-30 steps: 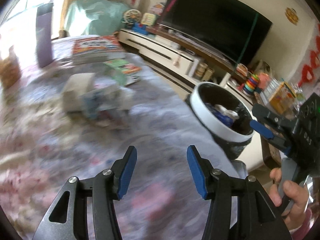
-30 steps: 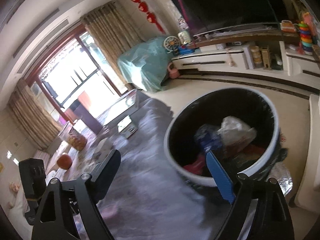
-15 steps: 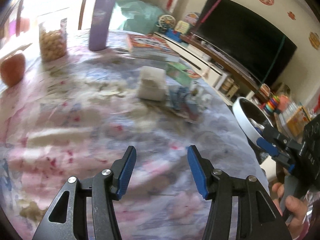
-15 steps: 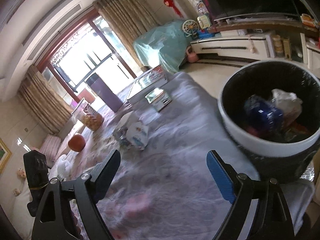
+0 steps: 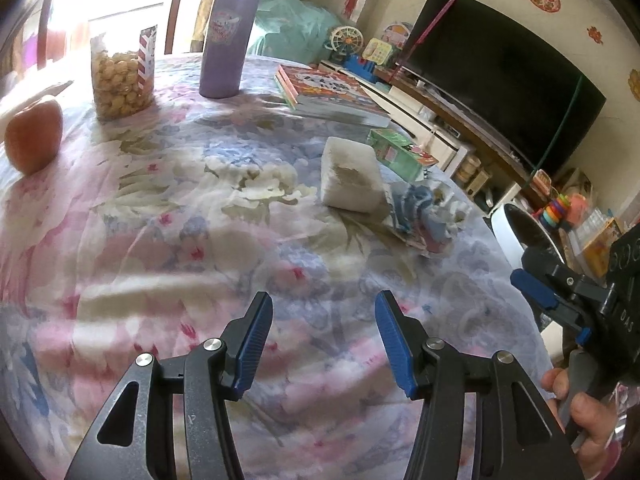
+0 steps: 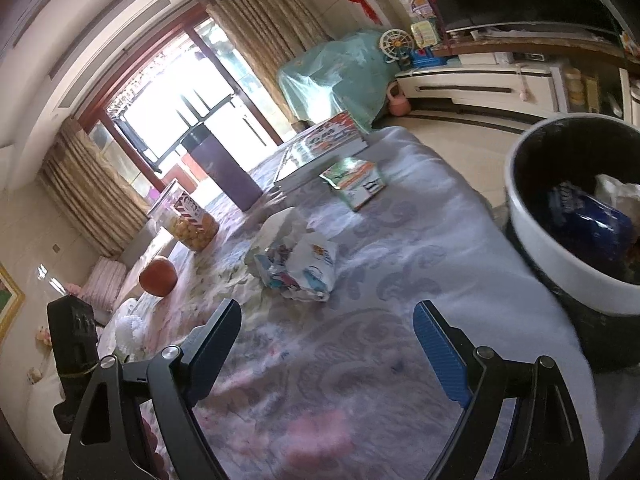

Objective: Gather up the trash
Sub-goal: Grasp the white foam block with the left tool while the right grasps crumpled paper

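Observation:
A crumpled blue-and-white wrapper (image 5: pixel 424 216) lies on the floral tablecloth, right of a white tissue pack (image 5: pixel 350 176); it also shows in the right wrist view (image 6: pixel 298 268). White paper scraps (image 5: pixel 264 184) lie left of the pack. A white-rimmed black bin (image 6: pixel 576 216) holding trash stands past the table's right edge; its rim shows in the left wrist view (image 5: pixel 508 228). My left gripper (image 5: pixel 324 344) is open and empty above the cloth. My right gripper (image 6: pixel 328 352) is open and empty, short of the wrapper; it also shows in the left wrist view (image 5: pixel 548 292).
On the table stand a purple flask (image 5: pixel 226 32), a snack jar (image 5: pixel 120 72), an orange fruit (image 5: pixel 34 132), a stack of books (image 5: pixel 328 94) and a green box (image 5: pixel 400 154). A TV (image 5: pixel 500 76) and cabinet are behind.
Both grippers have swung left, away from the bin and over the table. The wrapper and tissue pack are now closer to the centre. Both grippers stay open and empty.

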A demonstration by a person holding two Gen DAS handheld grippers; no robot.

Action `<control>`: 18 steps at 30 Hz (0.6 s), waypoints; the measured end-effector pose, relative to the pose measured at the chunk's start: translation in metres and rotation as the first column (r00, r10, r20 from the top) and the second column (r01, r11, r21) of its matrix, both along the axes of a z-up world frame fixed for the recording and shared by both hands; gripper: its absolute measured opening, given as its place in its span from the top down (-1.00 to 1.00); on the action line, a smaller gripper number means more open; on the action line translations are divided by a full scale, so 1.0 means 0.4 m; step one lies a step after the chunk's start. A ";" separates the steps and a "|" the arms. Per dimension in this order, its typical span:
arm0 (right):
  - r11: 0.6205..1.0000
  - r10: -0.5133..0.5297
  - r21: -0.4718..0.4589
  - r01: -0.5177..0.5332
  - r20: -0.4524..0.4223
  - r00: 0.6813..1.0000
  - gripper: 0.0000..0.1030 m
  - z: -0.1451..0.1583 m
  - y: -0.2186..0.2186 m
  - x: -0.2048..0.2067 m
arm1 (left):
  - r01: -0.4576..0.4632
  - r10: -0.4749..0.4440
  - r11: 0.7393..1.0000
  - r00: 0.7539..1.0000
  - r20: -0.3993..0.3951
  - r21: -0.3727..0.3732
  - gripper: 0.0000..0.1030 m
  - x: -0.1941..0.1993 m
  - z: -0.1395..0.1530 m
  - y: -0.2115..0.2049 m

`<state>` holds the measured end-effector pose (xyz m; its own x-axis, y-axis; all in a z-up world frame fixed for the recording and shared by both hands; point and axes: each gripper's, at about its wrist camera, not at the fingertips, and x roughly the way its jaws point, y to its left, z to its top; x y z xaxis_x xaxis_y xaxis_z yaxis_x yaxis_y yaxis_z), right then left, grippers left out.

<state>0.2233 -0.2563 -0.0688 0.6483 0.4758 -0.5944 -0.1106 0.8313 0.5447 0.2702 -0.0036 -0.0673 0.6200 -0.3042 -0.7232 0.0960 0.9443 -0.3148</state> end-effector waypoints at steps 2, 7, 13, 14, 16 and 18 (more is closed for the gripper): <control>1.000 0.012 -0.003 -0.012 0.006 1.000 -0.72 -0.005 0.014 0.016 | 0.008 -0.008 1.000 1.000 -0.010 0.004 -0.03 0.022 -0.004 0.004; 1.000 0.011 0.021 -0.011 -0.015 1.000 -0.63 -0.032 0.032 0.079 | 0.036 -0.036 0.999 0.999 -0.027 0.017 -0.03 0.092 -0.013 0.001; 0.996 0.066 0.068 -0.061 -0.082 0.994 0.28 -0.091 0.059 0.157 | 0.061 -0.060 0.998 0.997 -0.040 0.028 -0.08 0.166 -0.026 -0.016; 0.993 0.088 0.090 -0.080 -0.094 0.992 0.53 -0.103 0.063 0.169 | 0.064 -0.063 0.998 0.997 -0.041 0.023 -0.09 0.180 -0.028 -0.022; 0.993 0.088 0.091 -0.081 -0.083 0.993 0.55 -0.102 0.060 0.167 | 0.065 -0.065 0.998 0.997 -0.037 0.015 -0.14 0.205 -0.030 -0.033; 0.994 0.086 0.080 -0.081 -0.064 0.994 0.58 -0.092 0.050 0.157 | 0.073 -0.073 0.997 0.997 -0.029 0.011 -0.17 0.227 -0.033 -0.051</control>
<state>0.2862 -0.2364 -0.1056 0.5647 0.5725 -0.5945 -0.1389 0.7759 0.6153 0.3609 -0.0241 -0.0807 0.5751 -0.3388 -0.7446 0.1561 0.9389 -0.3067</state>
